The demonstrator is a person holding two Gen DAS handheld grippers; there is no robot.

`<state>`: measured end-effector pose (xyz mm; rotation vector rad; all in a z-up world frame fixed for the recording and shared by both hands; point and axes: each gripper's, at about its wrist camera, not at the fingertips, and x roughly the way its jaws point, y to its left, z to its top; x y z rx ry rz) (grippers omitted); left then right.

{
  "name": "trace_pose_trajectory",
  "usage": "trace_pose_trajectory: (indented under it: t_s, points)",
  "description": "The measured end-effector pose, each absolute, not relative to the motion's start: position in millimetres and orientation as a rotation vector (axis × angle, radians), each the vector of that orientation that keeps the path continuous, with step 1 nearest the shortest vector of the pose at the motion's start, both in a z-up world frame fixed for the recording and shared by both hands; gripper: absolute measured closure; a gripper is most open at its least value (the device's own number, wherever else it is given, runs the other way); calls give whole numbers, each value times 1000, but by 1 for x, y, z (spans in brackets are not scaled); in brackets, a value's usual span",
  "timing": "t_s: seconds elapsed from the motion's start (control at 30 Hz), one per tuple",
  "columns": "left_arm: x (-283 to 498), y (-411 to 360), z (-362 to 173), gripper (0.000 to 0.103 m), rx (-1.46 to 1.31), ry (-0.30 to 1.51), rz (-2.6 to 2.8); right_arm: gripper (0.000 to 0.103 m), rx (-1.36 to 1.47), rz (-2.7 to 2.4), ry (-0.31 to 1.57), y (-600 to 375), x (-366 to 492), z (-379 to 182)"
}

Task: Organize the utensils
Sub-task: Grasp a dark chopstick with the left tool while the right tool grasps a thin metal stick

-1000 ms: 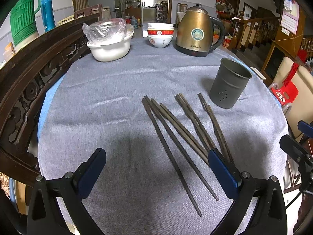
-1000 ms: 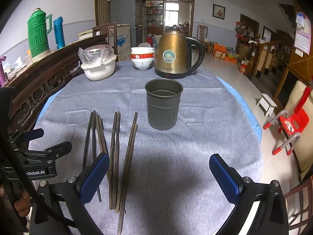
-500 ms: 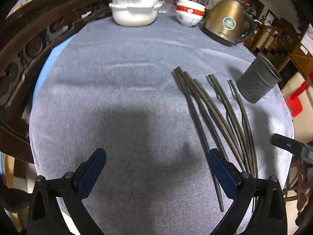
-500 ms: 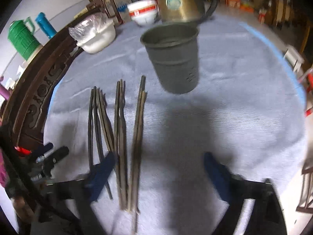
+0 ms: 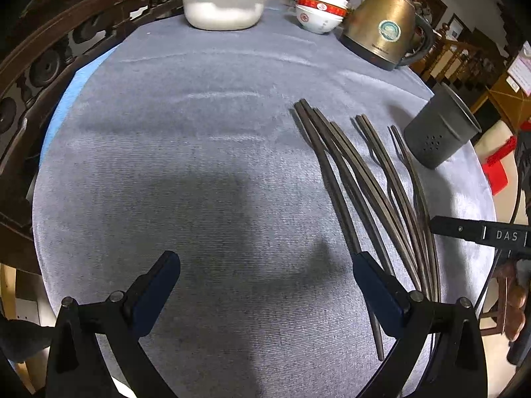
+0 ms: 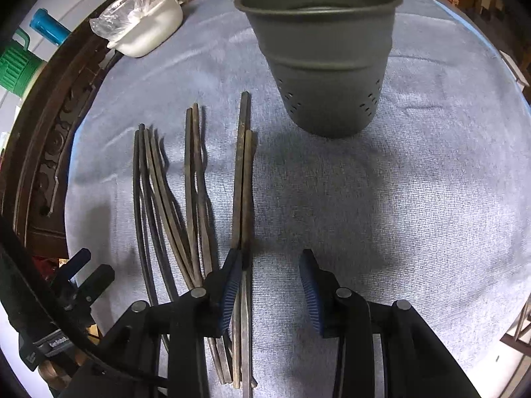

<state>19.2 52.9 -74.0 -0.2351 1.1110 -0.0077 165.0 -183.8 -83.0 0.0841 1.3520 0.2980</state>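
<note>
- Right gripper (image 6: 270,265): blue-padded jaws narrowed, have just been closing; the rightmost pair of dark wooden chopsticks (image 6: 244,179) runs between them, hard against the left pad, gap to the right pad, so not clamped.
- Other dark chopsticks (image 6: 172,199) lie just left of that gripper, fanned on the grey tablecloth (image 6: 415,199).
- Grey perforated metal utensil holder (image 6: 323,59) stands upright ahead, slightly right.
- Left gripper (image 5: 265,275): jaws wide, nothing between; chopsticks lie by its right finger.
- Gold electric kettle (image 5: 386,28) and white bowls (image 5: 320,10) far ahead.

Gold kettle (image 5: 385,30), stacked bowls (image 5: 320,11), white plastic-covered dish (image 5: 222,10), green flask (image 6: 15,66), grey tablecloth (image 5: 199,165)
</note>
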Motion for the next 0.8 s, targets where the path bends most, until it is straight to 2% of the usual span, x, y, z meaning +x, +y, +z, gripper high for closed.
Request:
trace_pose_trajectory:
  t_s: [0.1,0.37,0.47,0.5,0.57,0.63,0.73,0.8]
  points:
    - [21,52,-74,0,-236,1113,-9,70,50,289,1368,-184,173,-83]
    - [38,48,-77,0,-267,1177,-19,70,-19,305,1377,-165,182,-86]
    - [53,47,-73,2,-309,1207,1,86,-103,310,1374,-154,186,-86]
    - [57,47,-71,7,-322,1215,6,90,-122,316,1377,-153,188,-86]
    - [69,43,-68,17,-348,1235,15,94,-140,327,1379,-155,189,-87]
    - [85,38,-67,33,-340,1269,26,94,-144,343,1378,-155,192,-88]
    - [110,32,-73,47,-351,1347,37,94,-145,365,1371,-150,191,-90]
    - [124,28,-75,52,-346,1377,53,94,-150,382,1368,-149,189,-90]
